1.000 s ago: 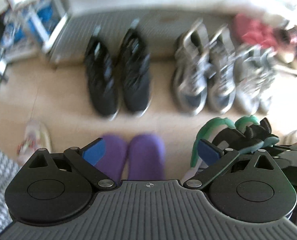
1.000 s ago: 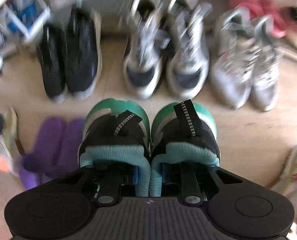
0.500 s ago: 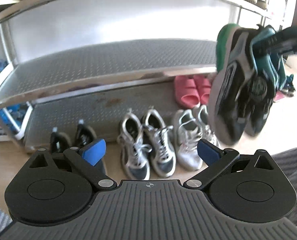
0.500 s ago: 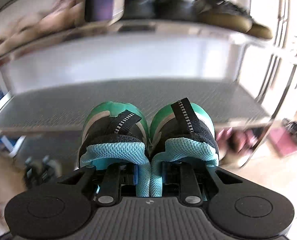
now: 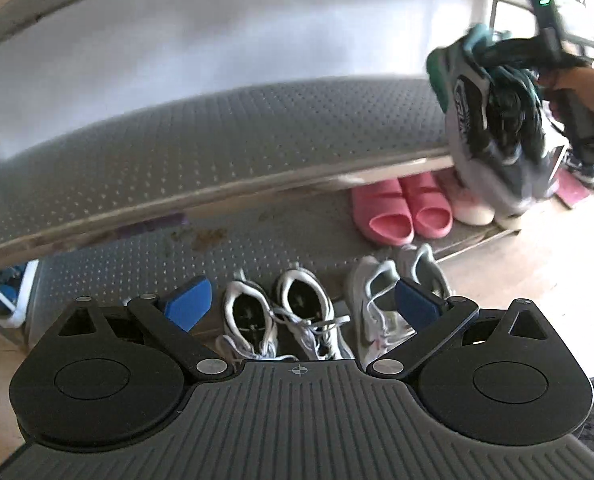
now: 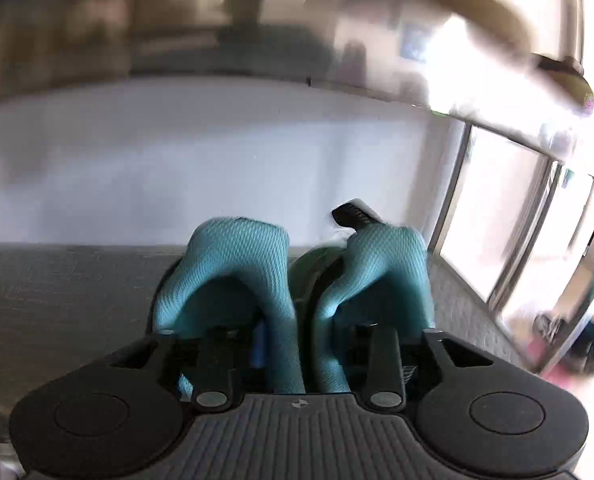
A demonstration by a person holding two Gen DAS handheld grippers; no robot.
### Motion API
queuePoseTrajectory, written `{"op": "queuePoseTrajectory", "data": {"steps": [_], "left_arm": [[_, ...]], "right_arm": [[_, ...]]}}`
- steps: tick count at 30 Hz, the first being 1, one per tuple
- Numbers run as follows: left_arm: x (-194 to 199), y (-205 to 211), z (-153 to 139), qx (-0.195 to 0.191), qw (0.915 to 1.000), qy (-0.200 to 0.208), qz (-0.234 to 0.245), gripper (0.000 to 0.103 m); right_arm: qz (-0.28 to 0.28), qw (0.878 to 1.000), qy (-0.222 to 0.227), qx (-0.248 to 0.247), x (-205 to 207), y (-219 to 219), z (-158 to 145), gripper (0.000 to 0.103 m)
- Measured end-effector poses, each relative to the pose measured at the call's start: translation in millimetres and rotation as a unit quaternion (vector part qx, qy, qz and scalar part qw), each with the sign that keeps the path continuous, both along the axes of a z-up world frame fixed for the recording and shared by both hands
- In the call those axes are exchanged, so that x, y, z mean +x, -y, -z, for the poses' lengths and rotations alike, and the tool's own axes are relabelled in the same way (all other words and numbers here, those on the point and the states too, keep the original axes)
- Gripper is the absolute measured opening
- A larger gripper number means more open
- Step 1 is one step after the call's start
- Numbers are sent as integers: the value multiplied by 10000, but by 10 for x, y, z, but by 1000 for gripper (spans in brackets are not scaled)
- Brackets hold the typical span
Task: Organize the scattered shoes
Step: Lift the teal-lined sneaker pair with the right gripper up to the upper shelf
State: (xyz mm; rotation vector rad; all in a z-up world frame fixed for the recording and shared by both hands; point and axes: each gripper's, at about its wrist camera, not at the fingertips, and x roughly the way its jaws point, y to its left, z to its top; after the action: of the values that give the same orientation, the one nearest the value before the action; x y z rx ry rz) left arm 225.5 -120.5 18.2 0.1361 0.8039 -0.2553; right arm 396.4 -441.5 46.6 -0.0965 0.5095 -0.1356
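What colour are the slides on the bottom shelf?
Pink: the slides sit as a pair on the bottom shelf, clearest in the left wrist view.

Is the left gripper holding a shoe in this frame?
No. The left gripper stands open with nothing between its blue pads; white sneakers lie on the floor beyond.

Held sneakers [image 5: 493,120]: teal mesh collars, black uppers, green soles. Slides [image 5: 401,210]: plain pink. Floor sneakers [image 5: 281,312]: white-grey, black insides. Rack shelf [image 5: 217,140]: grey metal, dotted perforation pattern. Gripper pads [image 5: 189,304]: blue
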Motion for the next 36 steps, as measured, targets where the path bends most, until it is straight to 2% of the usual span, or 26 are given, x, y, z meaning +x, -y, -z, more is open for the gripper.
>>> {"op": "queuePoseTrajectory", "data": {"steps": [2, 3, 4, 8, 10, 13, 16, 19, 22, 25, 27, 31, 34, 36], "left_arm": [[4, 25, 76, 103, 9999, -37, 73, 101], [13, 40, 138, 185, 9997, -66, 128, 101], [7, 36, 168, 202, 9997, -86, 141, 101], [-12, 58, 294, 177, 9995, -224, 135, 100], [-101, 61, 250, 142, 9995, -207, 167, 100], [-132, 141, 236, 101, 9994, -202, 247, 100], [-201, 233, 197, 15, 9992, -244, 313, 100], [-272, 314, 169, -13, 9988, -293, 396, 100], [-345, 367, 138, -39, 9985, -342, 416, 100], [-366, 413, 123, -6, 9984, -365, 433, 100], [-370, 439, 105, 55, 9984, -318, 455, 100], [-345, 453, 103, 97, 9986, -291, 428, 100], [-321, 444, 145, 167, 9984, -319, 439, 100], [-294, 433, 197, 235, 9980, -359, 456, 100]], "right_arm": [[-148, 9996, 26, -258, 157, -61, 93, 44], [-167, 9987, 38, -489, 239, -123, 114, 55], [-181, 9979, 63, -625, 283, -155, 125, 72], [-233, 9951, 358, -889, 214, -121, -9, 81], [-309, 9967, 491, -563, -73, 32, -158, 81], [-354, 9978, 557, -28, -527, 221, -223, 85], [-457, 9965, 207, 668, -990, 490, -178, 87], [-640, 9938, -78, 901, -1306, 533, -109, 95], [-787, 9916, -267, 988, -1598, 384, 8, 97], [-748, 9943, -117, 746, -1751, 158, 44, 97], [-775, 9948, 130, 653, -1607, 65, -22, 97], [-756, 9956, 268, 488, -1094, 75, -82, 96], [-687, 9963, 232, 452, -742, 99, -44, 95], [-696, 9970, 22, 347, -529, 94, 58, 95]]}}
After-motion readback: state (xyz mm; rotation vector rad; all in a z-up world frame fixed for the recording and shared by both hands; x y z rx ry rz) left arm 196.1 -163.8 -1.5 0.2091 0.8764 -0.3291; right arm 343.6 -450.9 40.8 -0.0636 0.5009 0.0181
